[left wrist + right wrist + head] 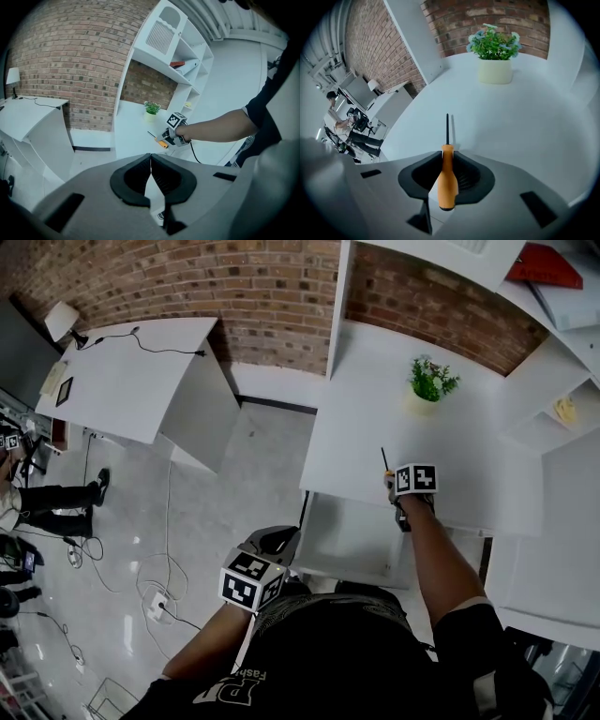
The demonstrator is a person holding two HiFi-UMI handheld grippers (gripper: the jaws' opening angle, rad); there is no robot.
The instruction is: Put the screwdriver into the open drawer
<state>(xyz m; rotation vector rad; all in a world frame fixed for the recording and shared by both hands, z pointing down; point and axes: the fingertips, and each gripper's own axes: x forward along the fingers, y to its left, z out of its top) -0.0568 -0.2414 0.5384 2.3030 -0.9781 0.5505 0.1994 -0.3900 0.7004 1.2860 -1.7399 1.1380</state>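
Nearest us, the right tool [446, 155] has its dark ribbed pads closed on the orange handle of the screwdriver [447, 180]. It grips at the narrow neck. The fat rounded butt sticks back toward the camera and the thin black shaft points out ahead over the desk [534, 122]. We cannot tell whether the tip touches the surface.

We judge the screwdriver light and stiff. Its handle looks like smooth, glossy plastic, so it could swivel or slip between the pads. The waist just behind the shaft seems the sensible hold, where the pads bear on the orange handle rather than the shaft. The shaft itself is too slim to pinch well.

The left tool [150, 158] has its pads together on nothing and hangs lower, at our left. It is near the front corner of the open drawer [342, 538], a shallow white box pulled out below the desk edge and just under the right tool.

The desk is flat, white and matt. Farther out on it stands a leafy green plant [494, 42] in a pale round pot [495, 71], with a rough red brick wall [497, 14] behind.
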